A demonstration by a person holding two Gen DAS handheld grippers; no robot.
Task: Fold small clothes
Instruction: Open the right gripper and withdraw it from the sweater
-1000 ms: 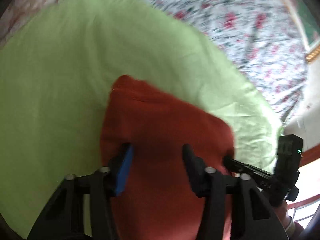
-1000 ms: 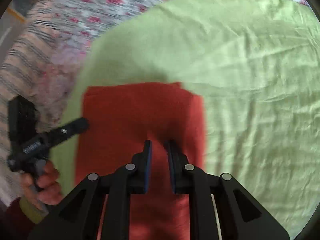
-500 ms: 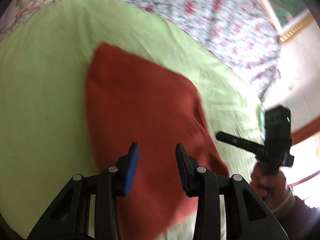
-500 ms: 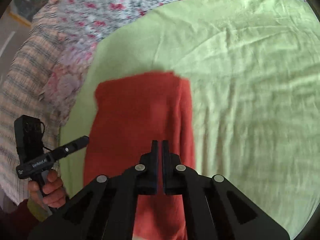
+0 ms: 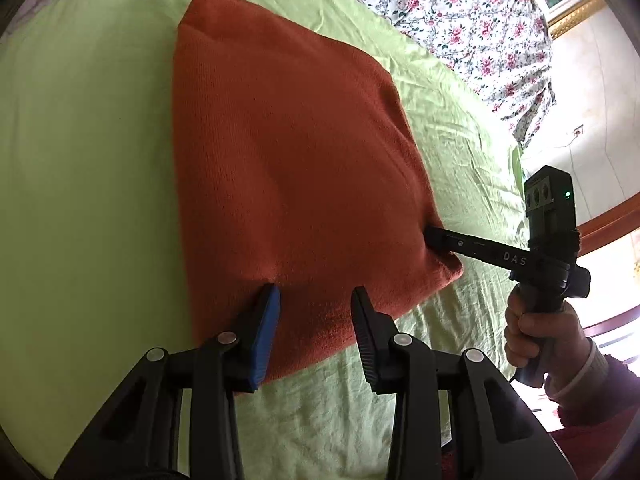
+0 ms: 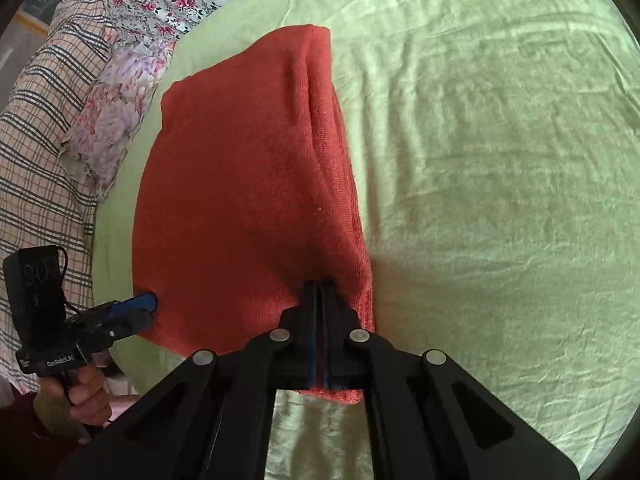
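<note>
A rust-red knitted garment [image 5: 288, 168], folded into a rough rectangle, lies on a light green sheet [image 5: 80, 160]. My left gripper [image 5: 314, 300] is open, its jaws astride the garment's near edge. My right gripper [image 6: 318, 286] is shut on the garment's [image 6: 240, 184] near right corner, with red fabric pinched between its pads. The right gripper also shows in the left wrist view [image 5: 436, 238], its tip at the garment's right corner. The left gripper shows in the right wrist view [image 6: 142, 304] at the garment's near left edge.
The green sheet [image 6: 480, 160] covers a bed with floral bedding [image 5: 460, 12] beyond it. A plaid cloth [image 6: 36, 120] and a floral pillow [image 6: 116, 120] lie at the left in the right wrist view. A wall and wooden trim [image 5: 608, 216] are at the right.
Both grippers drew back toward the garment's near edge. The right gripper went from slightly open to shut on the garment's corner. The left gripper stayed open.
</note>
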